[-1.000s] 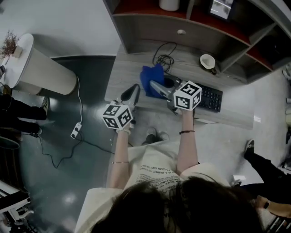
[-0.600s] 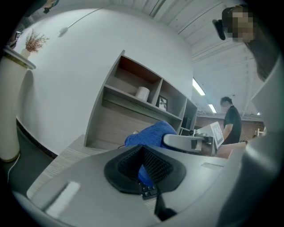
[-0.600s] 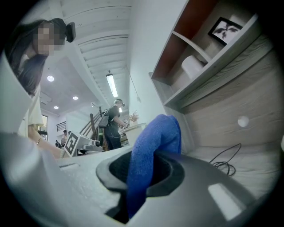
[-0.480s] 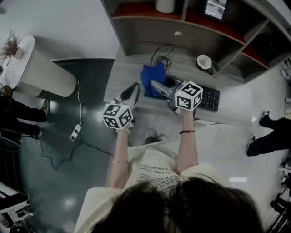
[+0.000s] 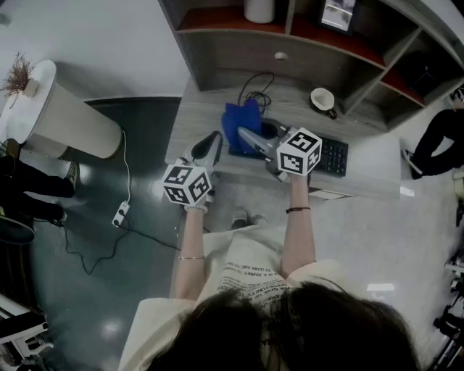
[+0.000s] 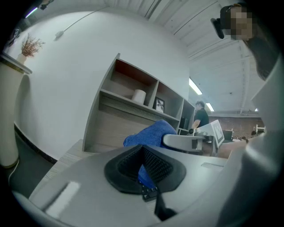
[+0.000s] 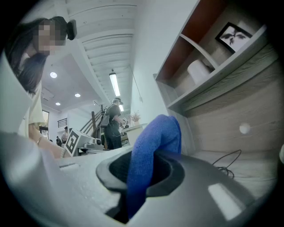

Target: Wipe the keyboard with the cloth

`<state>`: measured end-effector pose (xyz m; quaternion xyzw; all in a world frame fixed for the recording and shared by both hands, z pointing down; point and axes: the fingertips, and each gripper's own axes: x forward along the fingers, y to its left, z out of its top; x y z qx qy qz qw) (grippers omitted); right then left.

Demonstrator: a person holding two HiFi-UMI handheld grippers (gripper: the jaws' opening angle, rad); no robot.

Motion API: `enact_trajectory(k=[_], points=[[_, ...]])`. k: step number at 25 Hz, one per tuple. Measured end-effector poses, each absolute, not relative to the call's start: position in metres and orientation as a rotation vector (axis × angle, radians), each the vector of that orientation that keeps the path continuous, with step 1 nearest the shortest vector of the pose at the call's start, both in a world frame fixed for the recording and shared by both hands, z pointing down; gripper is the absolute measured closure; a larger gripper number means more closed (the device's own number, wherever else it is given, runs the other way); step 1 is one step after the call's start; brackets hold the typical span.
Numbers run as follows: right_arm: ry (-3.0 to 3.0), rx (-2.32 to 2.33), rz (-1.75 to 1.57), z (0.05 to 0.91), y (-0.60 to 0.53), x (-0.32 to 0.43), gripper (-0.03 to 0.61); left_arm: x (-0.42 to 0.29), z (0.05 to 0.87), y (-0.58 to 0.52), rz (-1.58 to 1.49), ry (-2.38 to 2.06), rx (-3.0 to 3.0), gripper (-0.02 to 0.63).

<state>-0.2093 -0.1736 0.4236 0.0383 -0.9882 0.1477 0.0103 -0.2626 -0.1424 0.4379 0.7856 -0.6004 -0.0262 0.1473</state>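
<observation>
A black keyboard lies on the grey desk; its left end is hidden under a blue cloth and my right gripper. That gripper is shut on the cloth, and in the right gripper view the blue cloth stands bunched up between its jaws. My left gripper hovers over the desk's front left part, just left of the cloth, shut on nothing. In the left gripper view the cloth and a few keyboard keys show beyond its closed jaws.
A white cup and a coiled black cable lie at the back of the desk under the shelves. A white roll and a picture frame stand on the shelf. A white round stand and a power strip are at the left.
Both grippers and the cloth have stayed almost where they were. A person at the right edge has walked from near the desk's front towards the back.
</observation>
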Motion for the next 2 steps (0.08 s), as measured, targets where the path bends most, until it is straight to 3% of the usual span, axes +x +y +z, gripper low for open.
enact_trajectory(k=[2], points=[[-3.088, 0.126, 0.457, 0.4217, -0.1729, -0.2082, 0.52, -0.2612, 0.4375, -0.1415, -0.076, -1.721, 2.266, 0.612]])
